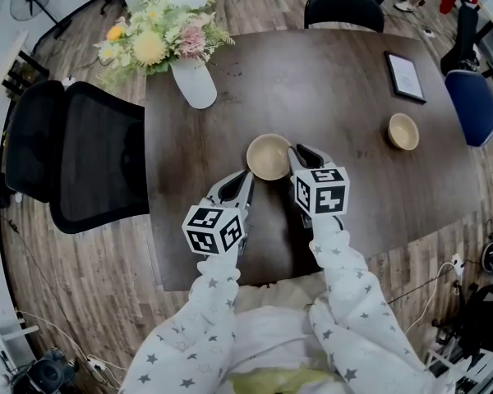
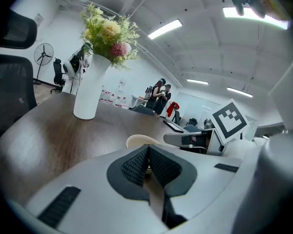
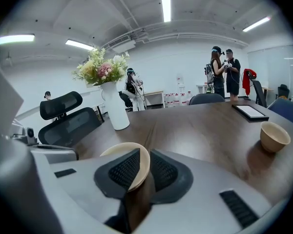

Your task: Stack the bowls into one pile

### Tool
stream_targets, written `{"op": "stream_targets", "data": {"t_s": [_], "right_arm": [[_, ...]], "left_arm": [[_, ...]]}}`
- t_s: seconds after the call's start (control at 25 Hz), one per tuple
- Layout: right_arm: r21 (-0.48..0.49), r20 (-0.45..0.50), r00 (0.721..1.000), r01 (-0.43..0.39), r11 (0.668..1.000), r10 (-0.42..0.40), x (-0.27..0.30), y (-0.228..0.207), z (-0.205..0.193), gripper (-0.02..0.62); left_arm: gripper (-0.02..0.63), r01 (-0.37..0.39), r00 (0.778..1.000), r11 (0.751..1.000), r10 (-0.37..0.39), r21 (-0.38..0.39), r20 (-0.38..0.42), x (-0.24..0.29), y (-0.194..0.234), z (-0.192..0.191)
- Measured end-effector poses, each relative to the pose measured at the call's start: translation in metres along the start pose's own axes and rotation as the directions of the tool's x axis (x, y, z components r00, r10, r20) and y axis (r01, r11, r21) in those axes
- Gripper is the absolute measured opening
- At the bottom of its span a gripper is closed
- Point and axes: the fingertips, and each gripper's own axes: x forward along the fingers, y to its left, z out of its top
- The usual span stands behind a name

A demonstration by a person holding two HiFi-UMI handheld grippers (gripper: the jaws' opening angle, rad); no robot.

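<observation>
- Brown wooden tabletop [image 1: 353, 187] carries everything. Its middle is bare, which leaves room to build the pile.
- Black mesh chair [image 1: 90, 154] stands at the tabletop's left edge, clear of the work.
- White vase of flowers [image 1: 193, 80] sits by the far left corner, well apart from both bowls.
- Left gripper [image 1: 245, 180] has its jaws pressed together on nothing. Its tips sit just beside the near bowl's left side, probably to steady it.
- Right gripper [image 1: 298, 153] has its jaws closed on the near bowl's right rim, one pad inside and one outside. That looks like a hold meant for lifting.
- Near bowl [image 1: 269, 156], tan and upright, rests toward the middle of the front edge.
- Far bowl [image 1: 403, 130] stands alone toward the right edge, so no pile exists yet.
</observation>
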Motion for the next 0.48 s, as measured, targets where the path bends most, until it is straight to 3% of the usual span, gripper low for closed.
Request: {"op": "stream_targets", "data": {"t_s": [0.16, 0.48], "right_arm": [[0.032, 0.033, 0.999, 0.006, 0.999, -0.007, -0.010, -0.009, 0.003, 0.048], [0.104, 0.072, 0.997, 0.010, 0.995, -0.018, -0.035, -0.039, 0.003, 0.026]], "left_arm": [[0.025, 0.004, 1.000, 0.997, -0.003, 0.075, -0.007, 0.004, -0.011, 0.006], [0.025, 0.028, 1.000, 0.992, -0.028, 0.125, -0.006, 0.019, -0.042, 0.014]]}}
